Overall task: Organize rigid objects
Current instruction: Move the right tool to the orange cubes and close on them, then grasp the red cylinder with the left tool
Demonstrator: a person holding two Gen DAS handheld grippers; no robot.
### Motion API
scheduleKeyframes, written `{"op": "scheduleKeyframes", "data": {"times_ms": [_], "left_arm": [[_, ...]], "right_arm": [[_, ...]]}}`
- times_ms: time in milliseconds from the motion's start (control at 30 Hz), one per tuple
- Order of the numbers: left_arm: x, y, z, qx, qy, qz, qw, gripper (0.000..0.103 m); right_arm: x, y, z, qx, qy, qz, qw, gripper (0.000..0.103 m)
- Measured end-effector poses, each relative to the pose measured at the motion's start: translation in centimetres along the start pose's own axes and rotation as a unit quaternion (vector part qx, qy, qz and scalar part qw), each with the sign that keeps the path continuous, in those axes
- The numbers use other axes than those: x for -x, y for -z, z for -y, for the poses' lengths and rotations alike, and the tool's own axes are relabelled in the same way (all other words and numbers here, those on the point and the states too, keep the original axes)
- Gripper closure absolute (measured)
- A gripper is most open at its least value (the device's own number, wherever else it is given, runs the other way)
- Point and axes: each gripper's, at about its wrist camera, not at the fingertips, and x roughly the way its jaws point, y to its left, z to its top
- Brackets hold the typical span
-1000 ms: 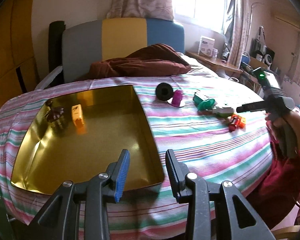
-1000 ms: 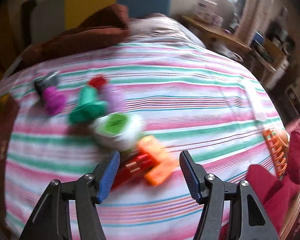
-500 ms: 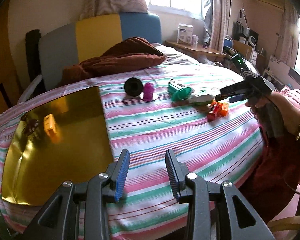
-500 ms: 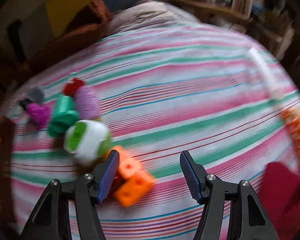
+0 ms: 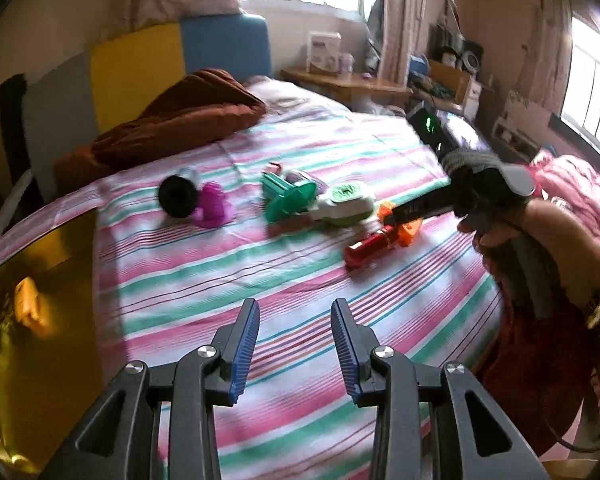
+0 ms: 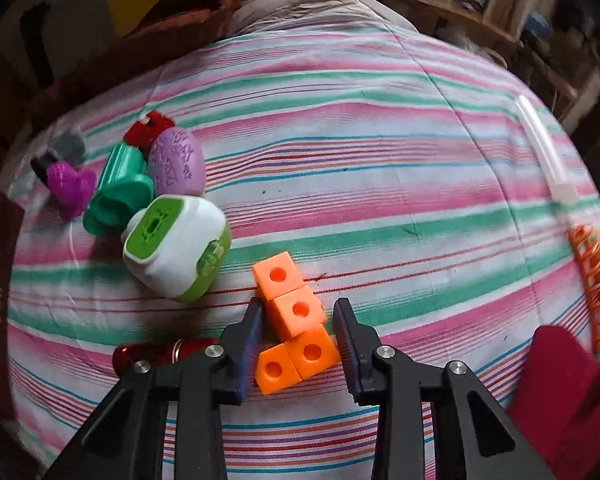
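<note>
A striped bedspread [image 6: 380,152] covers the bed, with small toys scattered on it. The right gripper [image 6: 298,316] points down over a chain of orange cubes [image 6: 296,320] — its jaws are closing around the cubes, though the pads do not quite seem to press yet. Just beside lie a red cylinder [image 6: 148,354], a white-and-green toy [image 6: 176,244], a teal piece [image 6: 118,194] and a purple egg [image 6: 176,162]. The left gripper [image 5: 294,336] hovers spread and empty near a gold tray [image 5: 40,344] — well apart from the toys.
</note>
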Motion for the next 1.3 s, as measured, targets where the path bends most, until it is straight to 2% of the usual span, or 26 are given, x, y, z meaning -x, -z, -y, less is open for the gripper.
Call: {"op": "scheduleKeyframes", "data": {"times_ms": [33,133,233,367,500,667,733,900,1000,1133,1300], "left_arm": [[-0.9,-0.4,0.4,-0.003,0.007,-0.008,0.9999,0.066],[-2.6,-1.2,1.3,-0.009,0.017,-0.018,0.9997,0.066],[-4.4,-2.6,2.6,-0.028,0.026,-0.019,0.9991,0.066],[-7.0,-4.6,4.5,-0.077,0.021,-0.010,0.9967,0.066],[-10.2,-5.8,5.4,-0.108,0.033,-0.028,0.9932,0.066],[-13.0,-5.5,6.4,-0.145,0.069,-0.045,0.9859,0.065],[-13.4,-5.1,6.8,-0.159,0.070,-0.041,0.9839,0.065],[-13.6,-4.1,6.6,-0.140,0.089,-0.037,0.9854,0.067],[-13.4,-3.9,6.7,-0.141,0.099,-0.038,0.9843,0.077],[-13.4,-3.7,7.0,-0.149,0.094,-0.036,0.9838,0.076],[-14.1,-3.9,6.3,-0.135,0.110,-0.034,0.9841,0.076]], "right_arm": [[0.2,-0.1,0.5,-0.015,-0.006,0.001,1.000,0.075],[0.3,-0.1,2.1,-0.053,0.005,0.003,0.999,0.075],[0.3,-0.3,2.9,-0.077,-0.007,0.001,0.997,0.075],[0.2,-0.4,2.5,-0.073,-0.004,-0.001,0.997,0.075],[0.0,-0.5,3.1,-0.075,-0.007,-0.002,0.997,0.074],[0.0,-0.4,3.4,-0.076,-0.009,-0.003,0.997,0.074],[0.0,-0.4,3.4,-0.077,-0.009,-0.003,0.997,0.074],[0.1,-0.4,3.5,-0.077,-0.009,-0.003,0.997,0.074],[0.0,-0.4,3.6,-0.077,-0.009,-0.002,0.997,0.074],[0.1,-0.4,3.7,-0.076,-0.007,-0.001,0.997,0.074],[0.3,-0.3,3.7,-0.061,0.001,0.001,0.998,0.074]]}}
